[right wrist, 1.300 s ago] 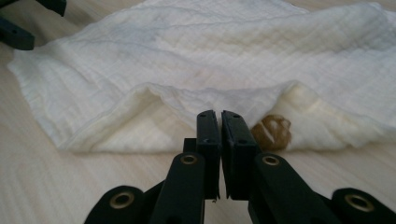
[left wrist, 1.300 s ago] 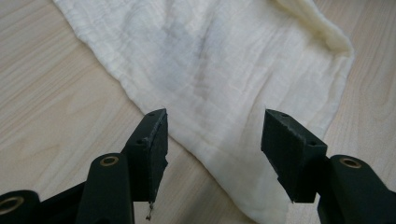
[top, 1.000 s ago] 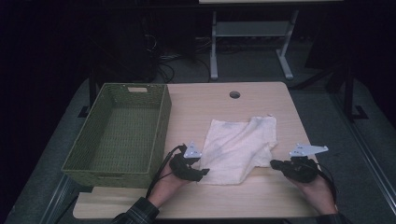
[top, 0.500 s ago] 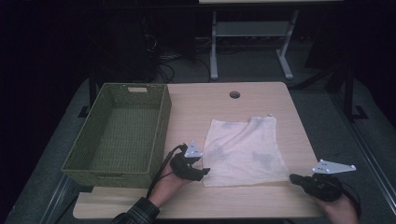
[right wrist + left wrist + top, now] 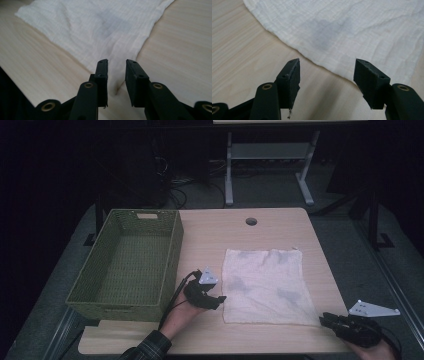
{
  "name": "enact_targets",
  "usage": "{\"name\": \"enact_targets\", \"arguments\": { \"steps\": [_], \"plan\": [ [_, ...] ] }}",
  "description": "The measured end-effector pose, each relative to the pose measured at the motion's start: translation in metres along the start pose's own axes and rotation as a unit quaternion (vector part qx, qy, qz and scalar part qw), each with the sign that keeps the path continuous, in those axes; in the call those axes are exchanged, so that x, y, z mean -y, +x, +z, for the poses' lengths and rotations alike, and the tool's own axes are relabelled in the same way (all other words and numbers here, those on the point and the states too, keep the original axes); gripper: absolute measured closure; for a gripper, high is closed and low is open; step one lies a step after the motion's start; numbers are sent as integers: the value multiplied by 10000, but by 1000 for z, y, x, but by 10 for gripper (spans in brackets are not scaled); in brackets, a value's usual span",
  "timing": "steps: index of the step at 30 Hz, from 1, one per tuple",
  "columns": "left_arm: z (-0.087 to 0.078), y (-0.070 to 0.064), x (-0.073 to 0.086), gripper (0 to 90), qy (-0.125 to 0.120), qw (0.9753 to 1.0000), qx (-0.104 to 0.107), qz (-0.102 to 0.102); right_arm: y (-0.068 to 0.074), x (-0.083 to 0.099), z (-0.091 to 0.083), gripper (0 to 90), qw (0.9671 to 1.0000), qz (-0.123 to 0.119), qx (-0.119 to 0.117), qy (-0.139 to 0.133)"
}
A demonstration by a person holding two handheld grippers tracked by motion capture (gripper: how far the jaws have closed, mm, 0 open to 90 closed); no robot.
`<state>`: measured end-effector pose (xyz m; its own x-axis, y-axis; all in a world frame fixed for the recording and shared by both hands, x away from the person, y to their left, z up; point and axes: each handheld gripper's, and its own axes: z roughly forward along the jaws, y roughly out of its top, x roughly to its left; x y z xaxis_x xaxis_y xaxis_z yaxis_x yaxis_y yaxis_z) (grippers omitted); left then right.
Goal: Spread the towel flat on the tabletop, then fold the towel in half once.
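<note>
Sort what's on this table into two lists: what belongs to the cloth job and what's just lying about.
In the job:
- white cloth, spread flat
- left tongs, open at its near-left corner
- right tongs, partly open, cloth corner between the jaws

Lying about:
- green basket, sitting left of the cloth
- table cable hole

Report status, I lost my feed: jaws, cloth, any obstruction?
Left gripper open, at the cloth's near left edge. Right gripper jaws part open, cloth corner between them. Cloth flat on table. Basket off left, nothing blocking.
</note>
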<state>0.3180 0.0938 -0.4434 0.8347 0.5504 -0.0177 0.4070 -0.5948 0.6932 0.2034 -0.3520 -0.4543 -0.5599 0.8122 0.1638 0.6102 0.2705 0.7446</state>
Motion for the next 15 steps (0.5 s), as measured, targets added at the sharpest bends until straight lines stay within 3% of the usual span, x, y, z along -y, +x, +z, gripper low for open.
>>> {"name": "enact_targets", "arguments": {
  "steps": [7, 15],
  "plan": [
    [3, 8, -10, 374, -14, 10000, 49, -73, -6, -21, 17, 660, 9999, -107, -68, 26],
    [10, 24, -24, 370, -39, 9996, 114, -263, -19, -61, 43, 642, 9996, -231, -160, -55]
  ]
}}
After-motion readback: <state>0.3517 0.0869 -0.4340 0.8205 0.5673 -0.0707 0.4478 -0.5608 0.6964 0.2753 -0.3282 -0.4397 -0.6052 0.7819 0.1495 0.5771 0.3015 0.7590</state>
